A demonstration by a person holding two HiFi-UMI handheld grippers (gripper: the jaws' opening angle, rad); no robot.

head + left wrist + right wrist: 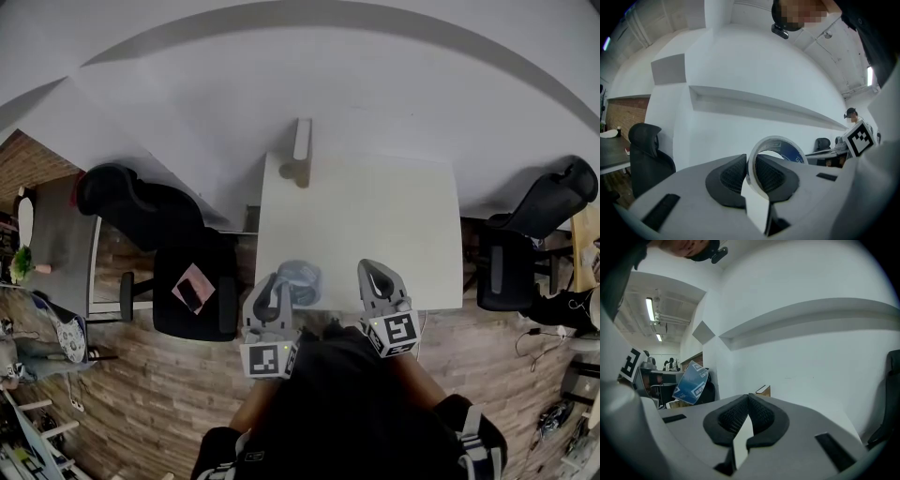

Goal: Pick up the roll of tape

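The roll of tape (301, 280), a clear ring with a blue label, hangs just above the near edge of the white table (375, 216). My left gripper (274, 292) is shut on it. In the left gripper view the roll (774, 143) stands upright, its wall pinched between the two black pads (733, 176), one pad outside the ring and one inside. My right gripper (374, 277) hovers over the table's near edge, to the right of the roll. In the right gripper view its pads (761, 414) meet with nothing between them, and the blue label of the roll (692, 382) shows at the left.
A small wooden block (300, 156) stands at the table's far edge. Black office chairs sit on the left (178, 253) and the right (530, 234); the left seat bears a pink notebook with a phone (192, 290). A grey desk (56, 244) lies far left.
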